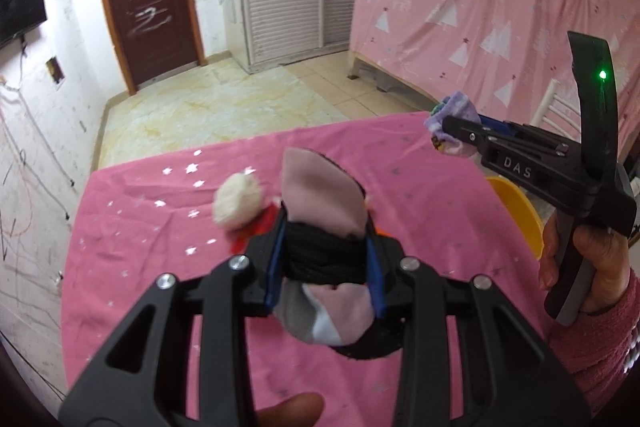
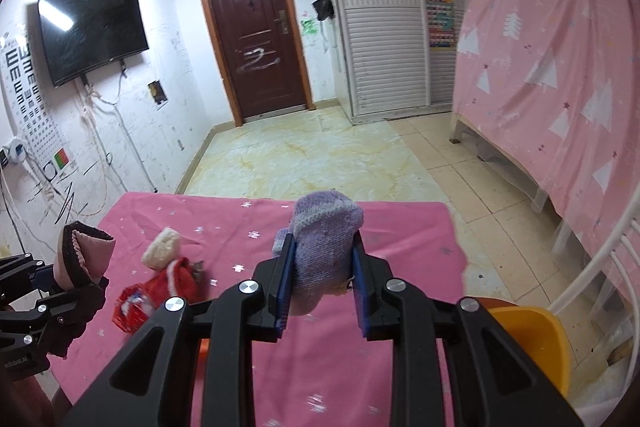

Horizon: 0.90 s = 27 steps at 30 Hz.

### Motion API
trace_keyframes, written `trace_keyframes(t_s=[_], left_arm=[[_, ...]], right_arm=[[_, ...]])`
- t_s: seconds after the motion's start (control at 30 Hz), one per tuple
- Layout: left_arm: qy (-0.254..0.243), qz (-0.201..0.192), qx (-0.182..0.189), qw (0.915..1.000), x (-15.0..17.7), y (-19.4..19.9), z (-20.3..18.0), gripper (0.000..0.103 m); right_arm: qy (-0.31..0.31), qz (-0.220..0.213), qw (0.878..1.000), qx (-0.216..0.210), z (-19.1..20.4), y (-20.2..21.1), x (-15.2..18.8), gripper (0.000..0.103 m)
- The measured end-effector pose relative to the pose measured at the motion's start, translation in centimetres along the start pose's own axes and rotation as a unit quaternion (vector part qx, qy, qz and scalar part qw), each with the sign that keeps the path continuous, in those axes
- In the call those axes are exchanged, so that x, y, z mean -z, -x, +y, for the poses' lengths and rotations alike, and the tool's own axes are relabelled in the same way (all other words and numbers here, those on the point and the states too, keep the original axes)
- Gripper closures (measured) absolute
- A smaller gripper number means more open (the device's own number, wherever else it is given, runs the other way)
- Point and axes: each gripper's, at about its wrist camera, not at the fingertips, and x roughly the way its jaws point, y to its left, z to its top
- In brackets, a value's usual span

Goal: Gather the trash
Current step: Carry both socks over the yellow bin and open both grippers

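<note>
My left gripper (image 1: 326, 247) is shut on a pink and black sock (image 1: 320, 199) and holds it above the pink-clothed table (image 1: 160, 267); it also shows at the left of the right wrist view (image 2: 82, 259). My right gripper (image 2: 322, 275) is shut on a purple knitted sock (image 2: 324, 243), raised over the table's right side; it shows in the left wrist view (image 1: 454, 131) too. A white and red sock (image 2: 170, 267) and a red wrapper (image 2: 130, 307) lie on the table.
A yellow bin (image 2: 532, 343) stands by the table's right edge, with a white chair (image 2: 600, 267) behind it. A bed under a pink sheet (image 2: 560, 75) fills the right. Tiled floor, a brown door (image 2: 254, 27) and a wall TV (image 2: 92, 31) lie beyond.
</note>
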Motion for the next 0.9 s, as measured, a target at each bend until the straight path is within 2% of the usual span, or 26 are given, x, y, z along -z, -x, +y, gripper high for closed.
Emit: trace_keyframes(t_s=[0.37, 0.67, 0.9], left_arm=[[-0.043, 0.009, 0.029, 0.9986, -1.2, -1.8, -6.1, 0.070], [-0.078, 0.019, 0.039, 0.9960, -1.6, -2.9, -10.3, 0.070], [-0.094, 0.024, 0.061, 0.9934, -2.2, -4.0, -13.6, 0.070]], right_arm=[[-0.047, -0.016, 0.998, 0.042, -7.1, 4.0, 2.1, 0.083], [-0.071, -0.025, 0.995, 0.067, -11.1, 6.5, 3.2, 0.083], [-0.098, -0.028, 0.991, 0.090, -14.4, 7.7, 4.6, 0.083]])
